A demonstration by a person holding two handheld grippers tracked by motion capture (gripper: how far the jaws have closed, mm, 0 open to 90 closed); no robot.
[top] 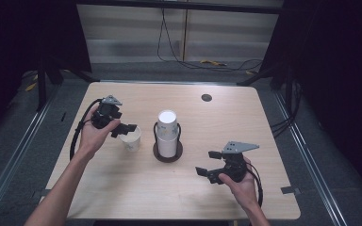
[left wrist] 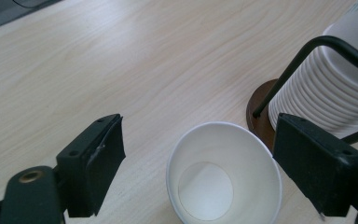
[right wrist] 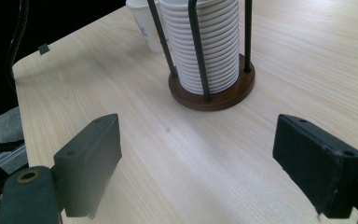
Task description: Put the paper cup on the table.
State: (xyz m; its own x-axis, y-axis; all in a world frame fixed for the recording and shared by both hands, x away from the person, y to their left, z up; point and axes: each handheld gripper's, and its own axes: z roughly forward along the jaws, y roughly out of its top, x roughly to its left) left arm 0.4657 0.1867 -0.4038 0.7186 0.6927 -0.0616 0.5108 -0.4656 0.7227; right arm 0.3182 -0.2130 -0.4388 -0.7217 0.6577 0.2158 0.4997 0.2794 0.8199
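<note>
Table (top: 122,197) of pale wood, bearing everything. Near its middle, stack of white cups (top: 167,132) upside down inside a black wire holder (top: 168,151) on a round brown base. Just left of the holder, single paper cup (top: 132,139), upright, mouth up, empty. Left gripper (top: 125,128) directly above that cup's rim, jaws spread wide; seen from its own camera, cup (left wrist: 223,175) between the two jaws, touching neither, a clear gap on each side. Right gripper (top: 207,163) well apart from the cup, beyond the holder, low over bare wood, jaws wide apart, holding nothing, pointing toward the stack (right wrist: 207,42).
</note>
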